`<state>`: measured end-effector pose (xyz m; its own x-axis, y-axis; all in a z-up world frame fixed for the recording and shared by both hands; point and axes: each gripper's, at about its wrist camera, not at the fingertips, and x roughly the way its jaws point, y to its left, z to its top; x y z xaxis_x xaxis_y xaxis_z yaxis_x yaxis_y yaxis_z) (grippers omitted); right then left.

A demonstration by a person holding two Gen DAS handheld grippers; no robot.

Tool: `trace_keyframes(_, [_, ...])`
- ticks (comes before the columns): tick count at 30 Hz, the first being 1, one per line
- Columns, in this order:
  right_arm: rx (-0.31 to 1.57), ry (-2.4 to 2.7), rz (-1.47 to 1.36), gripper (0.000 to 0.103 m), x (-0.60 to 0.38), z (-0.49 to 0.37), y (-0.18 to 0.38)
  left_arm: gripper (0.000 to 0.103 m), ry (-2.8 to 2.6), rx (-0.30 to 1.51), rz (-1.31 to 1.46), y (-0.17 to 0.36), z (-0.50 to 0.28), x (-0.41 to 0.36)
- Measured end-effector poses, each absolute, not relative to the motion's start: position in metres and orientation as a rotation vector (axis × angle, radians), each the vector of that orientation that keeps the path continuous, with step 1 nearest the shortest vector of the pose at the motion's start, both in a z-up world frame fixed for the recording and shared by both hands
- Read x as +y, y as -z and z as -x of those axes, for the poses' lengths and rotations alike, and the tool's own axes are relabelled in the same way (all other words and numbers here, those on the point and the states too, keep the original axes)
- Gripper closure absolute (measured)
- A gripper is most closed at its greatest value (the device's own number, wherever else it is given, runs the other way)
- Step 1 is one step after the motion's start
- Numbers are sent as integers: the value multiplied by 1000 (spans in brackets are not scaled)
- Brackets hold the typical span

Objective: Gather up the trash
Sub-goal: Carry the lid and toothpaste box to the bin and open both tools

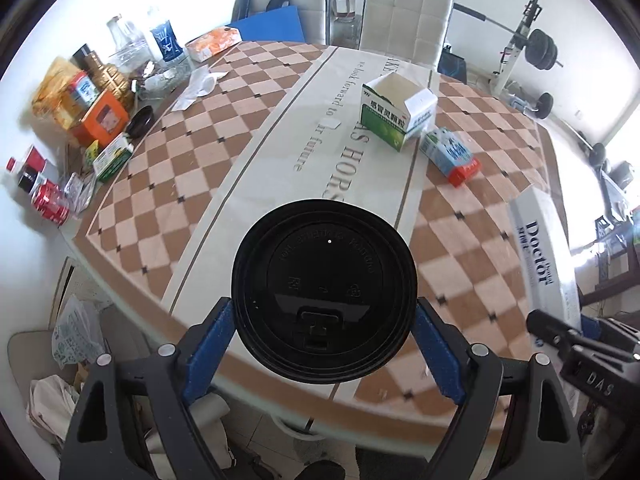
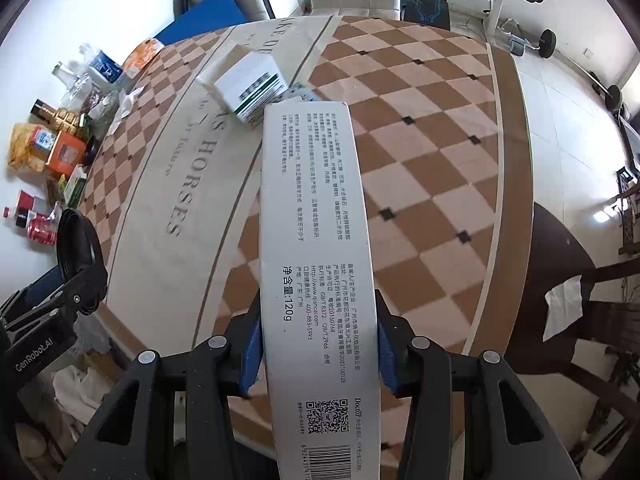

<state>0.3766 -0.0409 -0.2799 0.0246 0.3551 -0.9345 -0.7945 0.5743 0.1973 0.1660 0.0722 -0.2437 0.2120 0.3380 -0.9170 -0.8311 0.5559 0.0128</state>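
Observation:
My left gripper (image 1: 325, 334) is shut on a black plastic cup lid (image 1: 325, 290), held above the near edge of the checkered table (image 1: 168, 184). My right gripper (image 2: 318, 344) is shut on a long white toothpaste box (image 2: 316, 240), held over the table; the box also shows at the right of the left wrist view (image 1: 540, 252). An open green-and-white medicine box (image 1: 396, 114) and a small blue-and-red carton (image 1: 450, 156) lie on the table further back. The lid shows edge-on at the left of the right wrist view (image 2: 78, 240).
Bottles, snack packs, a red can (image 1: 50, 202) and an orange box (image 1: 102, 118) crowd the table's left edge. White chairs (image 1: 404, 16) stand behind the table. Bags lie on the floor at lower left (image 1: 76, 336). Weight equipment (image 1: 536, 48) stands at the right.

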Motion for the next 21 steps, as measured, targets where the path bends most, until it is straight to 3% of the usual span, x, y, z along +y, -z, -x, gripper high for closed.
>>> trace_keyframes(6, [1257,-974,425,54,-109,-273,275,17,-833,1067,591,248,-86,20])
trace_keyframes(11, [1317,-1008,446,54,-154,-199,294,17,-795,1126,691,283,-29,-10])
trace_keyframes(21, [1548,-1003,639,54,-201,-111,443,17,-784,1305,959,439,32,-16])
